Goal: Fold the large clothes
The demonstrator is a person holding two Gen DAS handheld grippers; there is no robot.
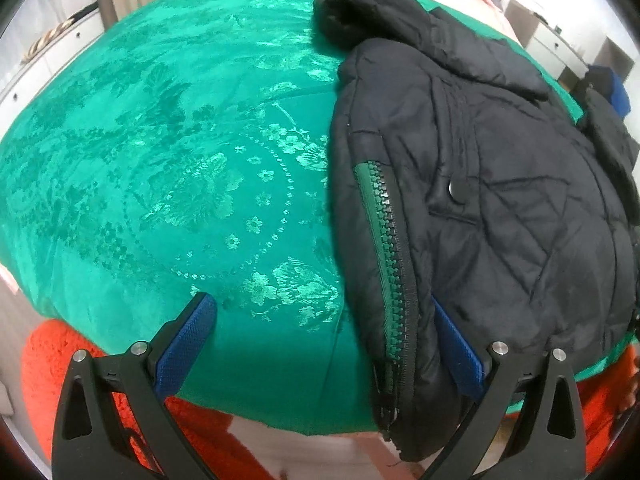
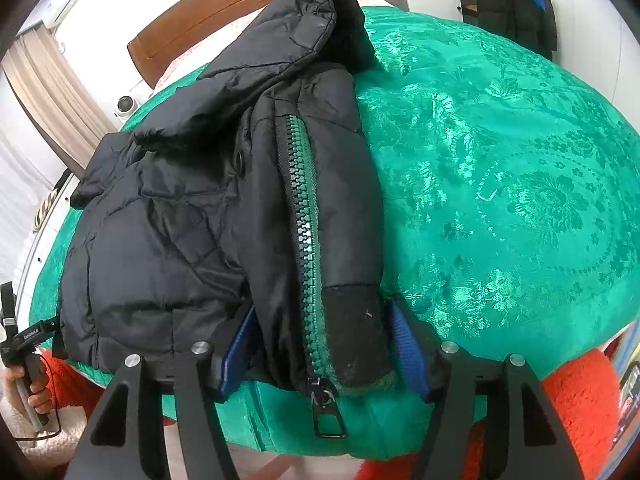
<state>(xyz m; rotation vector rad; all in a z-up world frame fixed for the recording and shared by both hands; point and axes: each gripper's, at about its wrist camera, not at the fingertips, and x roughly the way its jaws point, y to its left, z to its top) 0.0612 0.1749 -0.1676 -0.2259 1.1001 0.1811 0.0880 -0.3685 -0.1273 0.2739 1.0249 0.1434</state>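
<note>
1. While the black puffer jacket point(image 2: 192, 208) lies on the green brocade bedspread point(image 2: 500, 168), it is already partly folded: body doubled over, hood point(image 2: 320, 28) bunched at the far end, one sleeve point(image 2: 340, 200) laid lengthwise on top beside the green zipper point(image 2: 304, 232).
2. Judged progress: side folds look done. The crosswise fold that would bring hem toward hood looks not yet made, so the bundle is still long.
3. Right gripper point(image 2: 324, 344): jaws spread, straddling the near hem edge. The sleeve cuff point(image 2: 356, 332) and zipper end sit between the blue pads point(image 2: 404, 344); the pads do not visibly press, so I read it as loose, not pinching.
4. Left gripper point(image 1: 328, 340): jaws spread wide. The jacket's near zipper-edge corner point(image 1: 404, 360) lies against the right-hand pad point(image 1: 456, 352); the left-hand pad point(image 1: 188, 336) stands over bare bedspread, well apart from the fabric. Nothing gripped.
5. Jacket position: directly ahead of the right claw; ahead and to the right side of the left claw.
6. Counts: one jacket on the bed; one hood; one sleeve visible on top; one metal snap point(image 1: 453, 188); one zipper pull point(image 2: 328, 412), hanging over the near edge; two grippers; a second dark coat point(image 2: 512, 4) hangs far beyond the right claw.
</note>
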